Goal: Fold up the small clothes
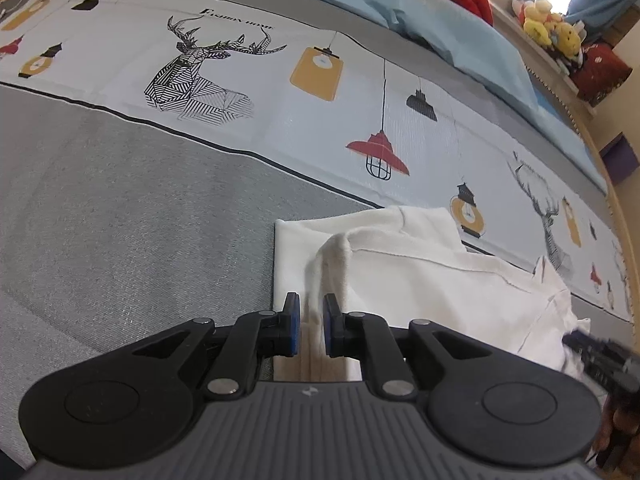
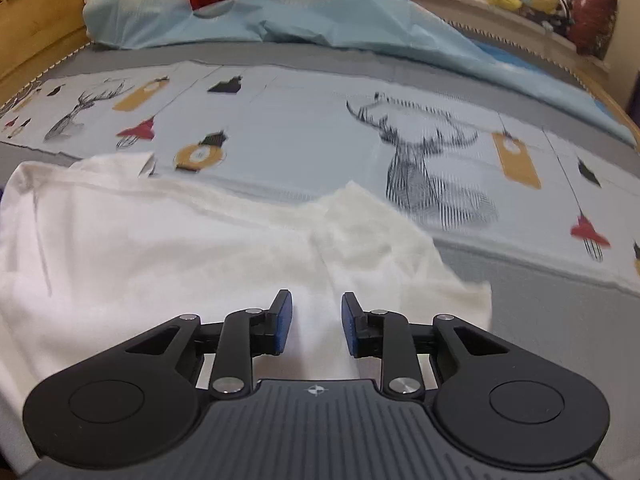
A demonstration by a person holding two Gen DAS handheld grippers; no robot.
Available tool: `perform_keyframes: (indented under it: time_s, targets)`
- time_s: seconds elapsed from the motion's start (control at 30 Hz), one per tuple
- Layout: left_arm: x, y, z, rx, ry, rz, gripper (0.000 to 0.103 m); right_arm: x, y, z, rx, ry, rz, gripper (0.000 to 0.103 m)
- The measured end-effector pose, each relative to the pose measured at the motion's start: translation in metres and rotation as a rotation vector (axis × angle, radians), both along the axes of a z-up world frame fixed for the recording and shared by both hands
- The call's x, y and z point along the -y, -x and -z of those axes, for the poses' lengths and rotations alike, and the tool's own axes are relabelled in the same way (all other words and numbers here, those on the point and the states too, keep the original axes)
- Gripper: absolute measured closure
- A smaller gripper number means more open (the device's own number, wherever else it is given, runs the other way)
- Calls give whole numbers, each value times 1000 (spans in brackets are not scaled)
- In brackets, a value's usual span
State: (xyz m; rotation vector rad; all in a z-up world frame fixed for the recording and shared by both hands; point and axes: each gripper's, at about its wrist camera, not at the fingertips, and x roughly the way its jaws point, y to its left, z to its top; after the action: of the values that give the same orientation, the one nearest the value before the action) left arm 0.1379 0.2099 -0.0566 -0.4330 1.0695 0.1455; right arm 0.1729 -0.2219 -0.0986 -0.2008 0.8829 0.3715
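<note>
the small white cotton garment point(image 1: 420, 280) lies partly folded on the grey bed cover point(image 1: 120, 220), its long axis running left to right along the near edge of the pale printed strip with deer and lanterns point(image 1: 280, 92). a raised fold of it runs straight ahead between the left gripper point(image 1: 311, 330) pads, which stand slightly apart, not pinching it. the right gripper point(image 2: 316, 324) hangs released over the cloth's right part, its ragged corner just ahead; both are about equally close.
</note>
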Motion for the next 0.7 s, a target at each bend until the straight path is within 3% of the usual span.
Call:
perform_keyframes:
  time_s: [0.17,0.27,0.33,0.4,0.5,0.6,0.7]
  targets:
    - [4,-8,1,-13,-25,6,90,-10,-15,14,-21,40,-74,68]
    - [1,-12,0,-9,-25,-15,90,-19,-10,13,24,91,-165,100]
    - [-2,-14,0,-5,-21,-31,90,-17,-10,6,49,87,-176,102]
    - [-4,-16,-1,-2,-16,-43,90,-6,-13,-9,77,10,-148,102]
    - [-2,-18,-2,6,-11,-39,90,25,-26,-27,109,-142,12,103]
    - [1,-20,-2,8,-11,-24,90,76,-43,-30,109,-293,321,103]
    - [2,-22,1,-3,-6,-8,90,124,-53,-14,25,-361,604,100]
